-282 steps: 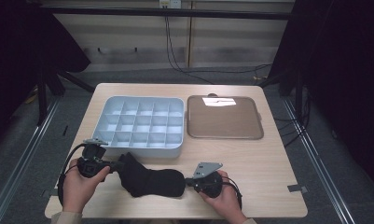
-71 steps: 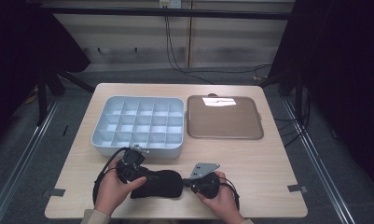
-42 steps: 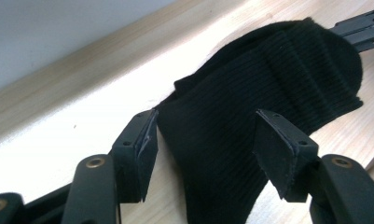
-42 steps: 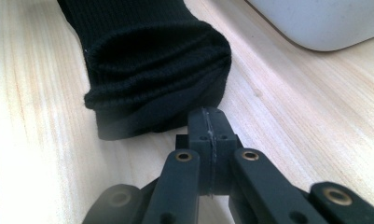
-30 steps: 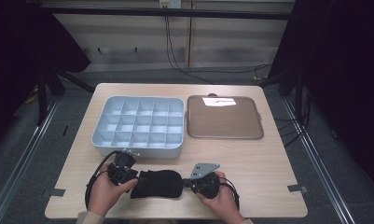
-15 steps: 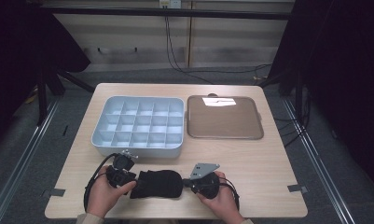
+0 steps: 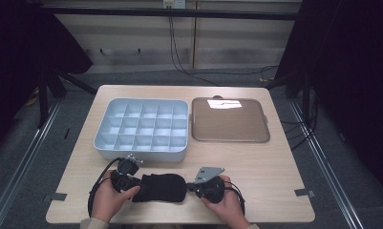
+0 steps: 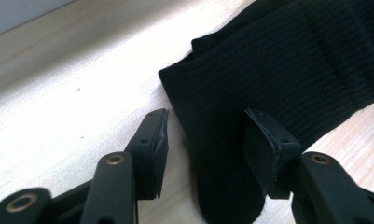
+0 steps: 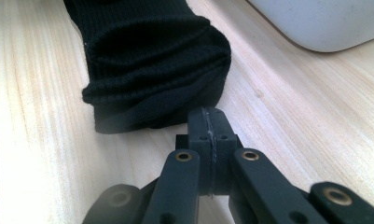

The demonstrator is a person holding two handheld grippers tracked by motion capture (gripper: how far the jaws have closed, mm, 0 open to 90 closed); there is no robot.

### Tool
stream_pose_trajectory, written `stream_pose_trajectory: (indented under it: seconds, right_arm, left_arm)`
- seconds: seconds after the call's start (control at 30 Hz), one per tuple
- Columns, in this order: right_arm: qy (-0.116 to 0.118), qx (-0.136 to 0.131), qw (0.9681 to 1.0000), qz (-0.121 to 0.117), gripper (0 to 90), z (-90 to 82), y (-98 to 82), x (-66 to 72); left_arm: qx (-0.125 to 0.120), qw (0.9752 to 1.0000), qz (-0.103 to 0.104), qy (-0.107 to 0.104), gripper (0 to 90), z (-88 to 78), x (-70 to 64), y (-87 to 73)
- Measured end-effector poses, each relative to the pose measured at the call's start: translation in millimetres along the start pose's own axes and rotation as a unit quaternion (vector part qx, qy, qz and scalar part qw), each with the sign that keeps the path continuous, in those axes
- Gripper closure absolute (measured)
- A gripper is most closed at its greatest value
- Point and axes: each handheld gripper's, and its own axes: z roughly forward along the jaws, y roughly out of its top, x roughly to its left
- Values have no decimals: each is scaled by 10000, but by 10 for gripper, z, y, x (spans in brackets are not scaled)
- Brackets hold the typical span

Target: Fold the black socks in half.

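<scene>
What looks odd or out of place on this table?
Little stands out. The black sock lies bunched and folded between the two grippers, its layers uneven at the right gripper end. The compartment tray and the brown tray sit square, undamaged.

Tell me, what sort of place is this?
Probably a lab or test room set up for recording handwork: a lone wooden table between floor rails, cables along the back wall, and dark curtains at the sides.

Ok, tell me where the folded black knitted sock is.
In the high view the black knitted sock lies near the table's front edge, between the left gripper and right gripper, below the pale compartment box.
</scene>
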Motion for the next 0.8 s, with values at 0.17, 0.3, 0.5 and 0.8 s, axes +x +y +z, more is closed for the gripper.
stream_pose_trajectory:
  seconds: [0.17, 0.3, 0.5, 0.8]
  right_arm:
    - [-20, 10, 10000, -22, 900, 0, 3, 11]
    - [-2, 15, 10000, -20, 900, 6, 12, 22]
    - [8, 20, 10000, -26, 900, 7, 14, 25]
    - [17, -5, 10000, -38, 900, 14, 16, 20]
  left_arm:
    - [10, 10000, -7, -29, 583, 0, -28, 10]
    - [50, 9999, -47, -123, 733, -15, -45, 30]
    - [74, 9995, -169, -263, 833, -49, -43, 56]
    - [-39, 9988, -235, -418, 836, -122, -43, 87]
